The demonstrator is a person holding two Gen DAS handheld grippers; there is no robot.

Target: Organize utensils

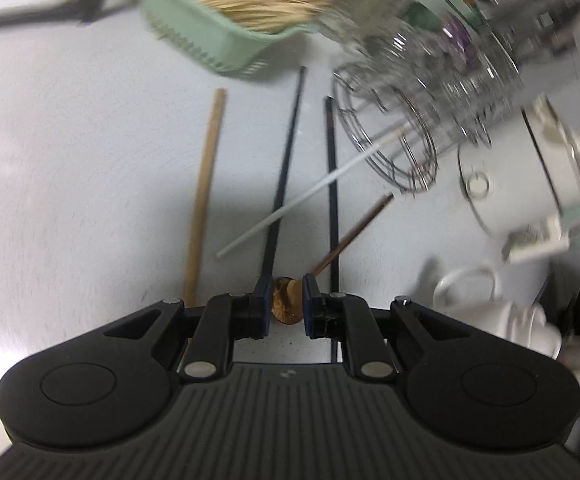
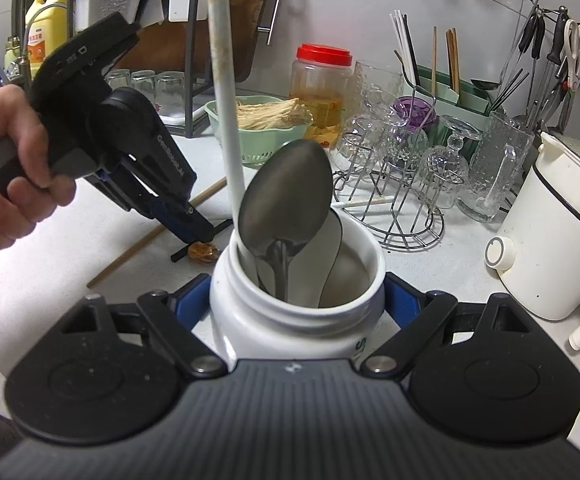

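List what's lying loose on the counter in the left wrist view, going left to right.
Light wooden chopstick → first black chopstick → second black chopstick → wire glass rack → white cooker. The white stick and the brown spoon cross the black ones, so I left those out.

Two hand-held grippers are in view, the left hand-held gripper (image 2: 200, 236) and the right hand-held gripper (image 2: 298, 300). One white jar (image 2: 290, 332) holds two metal spoons (image 2: 286, 200) and one long white handle (image 2: 222, 60). Loose on the surface (image 1: 70, 160) lie two black chopsticks (image 1: 286, 152), one light wooden chopstick (image 1: 204, 196), one white chopstick (image 1: 310, 196) and one brown wooden spoon (image 1: 288, 300). There is one green basket (image 2: 266, 136), one red-lidded jar (image 2: 322, 88), one wire glass rack (image 2: 402, 216), one yellow bottle (image 2: 46, 20) and one white cooker (image 2: 550, 240). The glasses on the rack are too crowded to count.
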